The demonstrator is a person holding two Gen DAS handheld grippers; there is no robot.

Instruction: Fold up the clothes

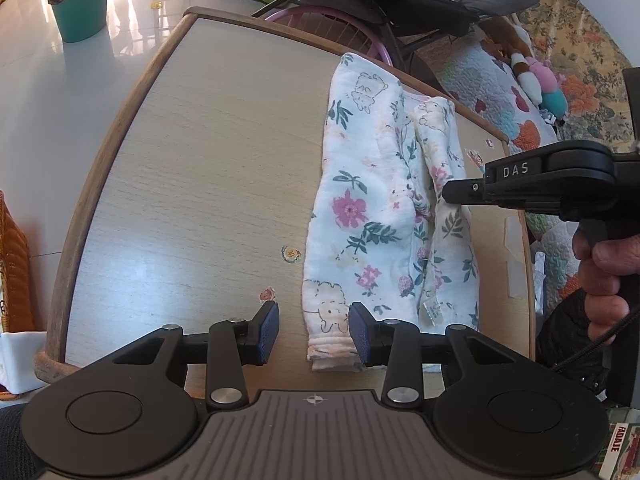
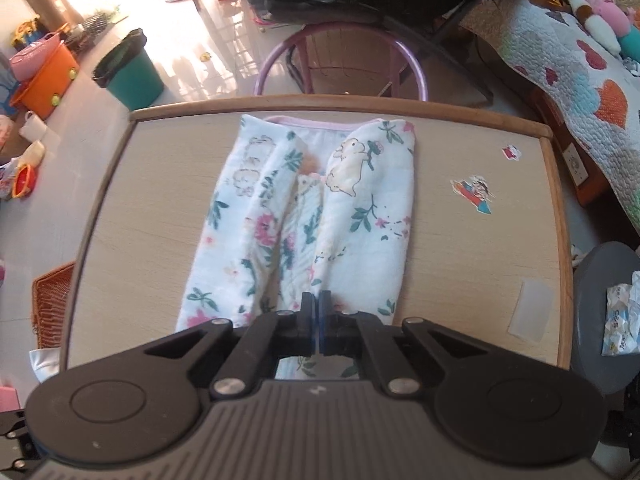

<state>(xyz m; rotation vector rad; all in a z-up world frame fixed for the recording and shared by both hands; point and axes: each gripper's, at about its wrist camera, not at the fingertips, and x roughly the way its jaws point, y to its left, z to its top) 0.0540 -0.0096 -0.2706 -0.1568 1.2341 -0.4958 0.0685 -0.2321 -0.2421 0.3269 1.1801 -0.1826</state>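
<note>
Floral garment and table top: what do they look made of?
Floral garment: soft, matte, slightly fuzzy cloth, probably cotton; it puffs and creases. Table top: pale wood-grain surface, likely laminate, since it gives a soft sheen; the raised rim looks like darker wood.

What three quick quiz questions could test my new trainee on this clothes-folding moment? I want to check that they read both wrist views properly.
1. True or false: the left hand-held gripper has its pads clamped on the floral garment.
2. Multiple choice: the jaws of the right hand-held gripper are (A) wide open, (B) shut, (C) out of view.
3. Short answer: what does the garment lie on?

Key
1. False. Its jaws stand apart at the garment's near hem, not clamped.
2. B. They are shut over the garment's middle; whether cloth is pinched cannot be told.
3. The wooden-rimmed table.
</note>
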